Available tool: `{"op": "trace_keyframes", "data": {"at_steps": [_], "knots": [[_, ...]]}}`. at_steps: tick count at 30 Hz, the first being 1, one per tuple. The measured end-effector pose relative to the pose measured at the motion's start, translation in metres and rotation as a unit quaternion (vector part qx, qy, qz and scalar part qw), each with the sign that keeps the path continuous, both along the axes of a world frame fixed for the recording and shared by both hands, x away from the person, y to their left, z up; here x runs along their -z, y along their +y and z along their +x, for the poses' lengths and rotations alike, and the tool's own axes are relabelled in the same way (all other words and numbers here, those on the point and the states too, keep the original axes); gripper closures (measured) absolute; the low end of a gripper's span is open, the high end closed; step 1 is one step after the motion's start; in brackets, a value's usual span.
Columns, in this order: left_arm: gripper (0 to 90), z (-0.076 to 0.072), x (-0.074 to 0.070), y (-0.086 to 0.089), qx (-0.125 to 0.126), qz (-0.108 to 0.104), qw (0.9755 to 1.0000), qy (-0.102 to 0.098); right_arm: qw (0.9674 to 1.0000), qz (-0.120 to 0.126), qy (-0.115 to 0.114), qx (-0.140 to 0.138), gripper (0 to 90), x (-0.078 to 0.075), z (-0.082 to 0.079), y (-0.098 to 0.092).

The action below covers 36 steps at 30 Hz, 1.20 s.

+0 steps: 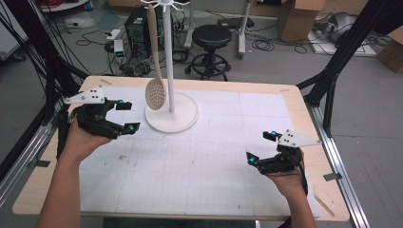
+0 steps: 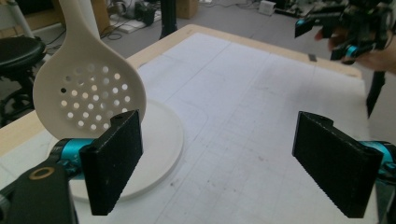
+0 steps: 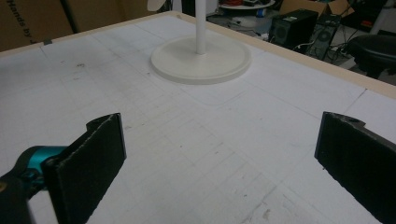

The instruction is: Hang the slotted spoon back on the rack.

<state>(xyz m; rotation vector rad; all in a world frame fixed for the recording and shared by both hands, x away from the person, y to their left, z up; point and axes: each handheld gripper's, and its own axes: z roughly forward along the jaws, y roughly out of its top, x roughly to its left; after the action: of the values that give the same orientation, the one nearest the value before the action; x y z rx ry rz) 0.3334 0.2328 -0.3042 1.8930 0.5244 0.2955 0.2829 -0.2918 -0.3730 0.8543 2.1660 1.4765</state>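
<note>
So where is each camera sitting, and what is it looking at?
High view: above the person's side, looking down on the table; both forearms, left gripper and right gripper show.
Left gripper view: rides the left gripper, facing the slotted spoon; its open jaws show, with the right gripper far off.
Right gripper view: rides the right gripper, facing the stand; its open jaws show.
All views share the stand's round base.

Slotted spoon (image 2: 86, 88) handle and stand (image 1: 167, 57) top, cut off.
</note>
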Motion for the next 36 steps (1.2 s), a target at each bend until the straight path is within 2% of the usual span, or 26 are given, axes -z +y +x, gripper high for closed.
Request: {"op": "trace_keyframes", "data": {"at_steps": [6,8,11,13,16,17,20,24,27,36], "knots": [[13.7,-0.007,0.016,0.003,0.007,-0.014,0.9998,0.008,1.0,-0.001,0.003,0.001,0.6,0.0,0.0,0.0],[12.4,-0.008,0.022,0.006,0.015,-0.028,0.9994,0.015,1.0,-0.001,0.001,0.002,0.6,0.0,0.0,0.0],[11.2,-0.011,0.031,0.009,0.013,-0.039,0.999,0.02,1.0,-0.003,0.0,0.004,0.6,0.001,0.0,-0.001],[9.9,-0.012,0.037,0.011,0.014,-0.04,0.9989,0.022,1.0,-0.004,0.003,0.004,0.6,0.001,0.0,-0.001],[6.7,-0.014,0.038,0.012,0.006,-0.027,0.9995,0.015,1.0,-0.005,0.001,0.004,0.6,0.002,0.0,-0.001],[6.7,-0.015,0.038,0.013,0.009,-0.036,0.9992,0.015,1.0,-0.004,0.002,0.004,0.6,0.002,0.0,-0.001],[6.3,-0.017,0.042,0.016,0.015,-0.04,0.999,0.014,1.0,-0.004,0.002,0.005,0.6,0.002,0.0,-0.001],[1.7,-0.018,0.047,0.023,0.01,-0.05,0.9985,0.017,1.0,-0.003,0.002,0.003,0.6,0.002,-0.001,-0.002],[1.7,-0.02,0.047,0.026,0.011,-0.055,0.9984,0.011,1.0,-0.003,0.001,0.003,0.6,0.002,0.0,-0.003],[1.7,-0.023,0.049,0.027,0.033,-0.061,0.9976,0.001,1.0,-0.002,0.005,0.004,0.6,0.005,0.001,-0.005]]}}
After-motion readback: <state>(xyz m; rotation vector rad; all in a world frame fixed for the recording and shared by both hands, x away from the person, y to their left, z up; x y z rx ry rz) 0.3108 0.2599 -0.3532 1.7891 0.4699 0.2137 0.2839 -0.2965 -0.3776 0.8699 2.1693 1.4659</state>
